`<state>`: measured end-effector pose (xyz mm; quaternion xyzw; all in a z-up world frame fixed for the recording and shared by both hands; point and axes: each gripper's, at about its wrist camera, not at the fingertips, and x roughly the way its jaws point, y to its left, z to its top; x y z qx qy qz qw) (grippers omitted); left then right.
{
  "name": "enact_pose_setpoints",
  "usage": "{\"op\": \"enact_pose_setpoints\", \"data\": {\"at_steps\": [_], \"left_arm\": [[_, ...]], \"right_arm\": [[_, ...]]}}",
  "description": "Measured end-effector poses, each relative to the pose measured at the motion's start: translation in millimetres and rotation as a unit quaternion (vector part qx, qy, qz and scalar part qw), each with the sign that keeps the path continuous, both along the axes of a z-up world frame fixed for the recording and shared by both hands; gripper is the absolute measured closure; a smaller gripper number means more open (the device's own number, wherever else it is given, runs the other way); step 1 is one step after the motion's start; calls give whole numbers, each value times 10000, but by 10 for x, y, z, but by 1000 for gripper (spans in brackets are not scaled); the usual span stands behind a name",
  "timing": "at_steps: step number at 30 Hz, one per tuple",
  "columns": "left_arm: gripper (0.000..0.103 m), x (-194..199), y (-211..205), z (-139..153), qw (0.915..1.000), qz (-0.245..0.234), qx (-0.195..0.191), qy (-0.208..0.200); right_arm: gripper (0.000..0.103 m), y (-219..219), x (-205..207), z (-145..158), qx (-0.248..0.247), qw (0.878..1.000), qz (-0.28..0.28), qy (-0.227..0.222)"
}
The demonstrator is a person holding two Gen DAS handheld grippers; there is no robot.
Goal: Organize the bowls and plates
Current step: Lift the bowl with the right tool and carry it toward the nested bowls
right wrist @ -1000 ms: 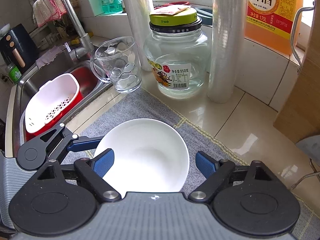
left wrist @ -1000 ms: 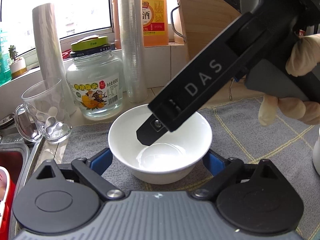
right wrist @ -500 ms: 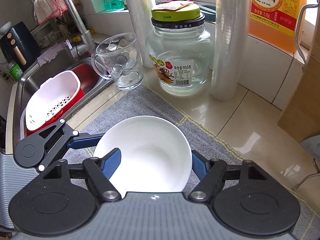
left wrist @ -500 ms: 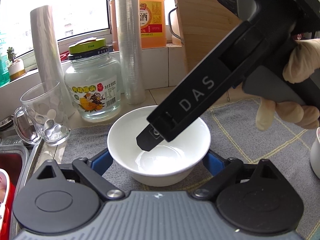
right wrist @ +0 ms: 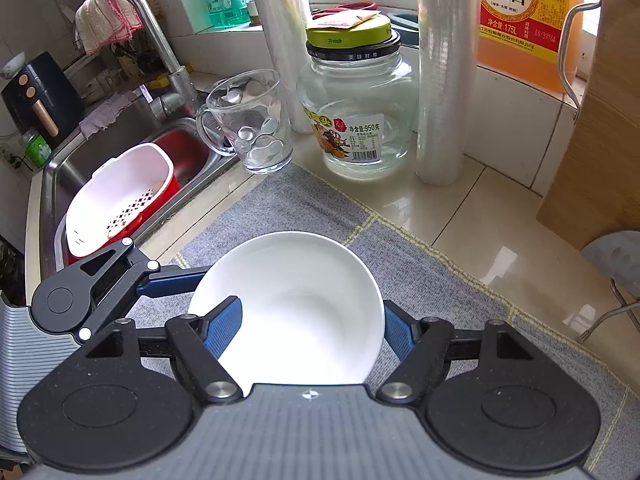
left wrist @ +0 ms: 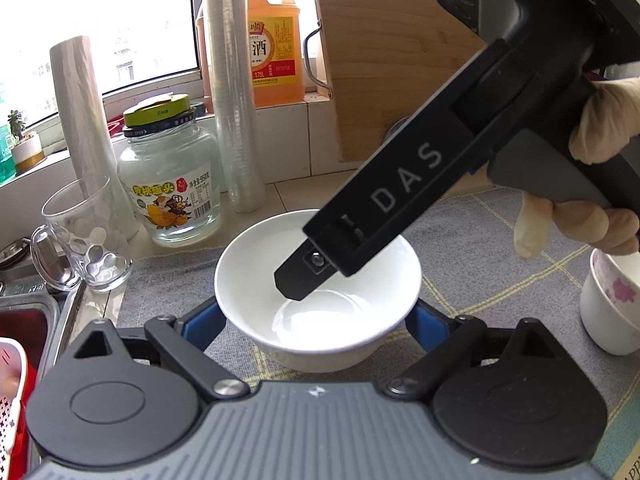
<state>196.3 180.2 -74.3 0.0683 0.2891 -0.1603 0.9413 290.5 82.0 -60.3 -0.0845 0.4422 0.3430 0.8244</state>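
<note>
Likely a home kitchen: sink (right wrist: 120,152), faucet (right wrist: 160,52), cooking wine (right wrist: 520,20).

Round white glossy ceramic bowl (right wrist: 296,304) on grey woven matt cloth mat (right wrist: 280,200). Beyond mat: clear smooth glass mug (right wrist: 250,124), glossy tiled surface (right wrist: 472,208), matt wooden board (left wrist: 384,76).

The right gripper (left wrist: 298,286) is matte black – "DAS" in pale grey letters, one silver screw – gripped by a cream-gloved hand (left wrist: 592,184); blue pads (right wrist: 224,326).
</note>
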Motion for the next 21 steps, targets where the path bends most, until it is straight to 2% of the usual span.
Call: {"op": "enact_pose_setpoints", "data": {"at_steps": [21], "left_arm": [[8, -719, -341, 279, 9996, -179, -5, 232]], "right_arm": [[21, -478, -832, 229, 309, 9995, 3, 7]]}}
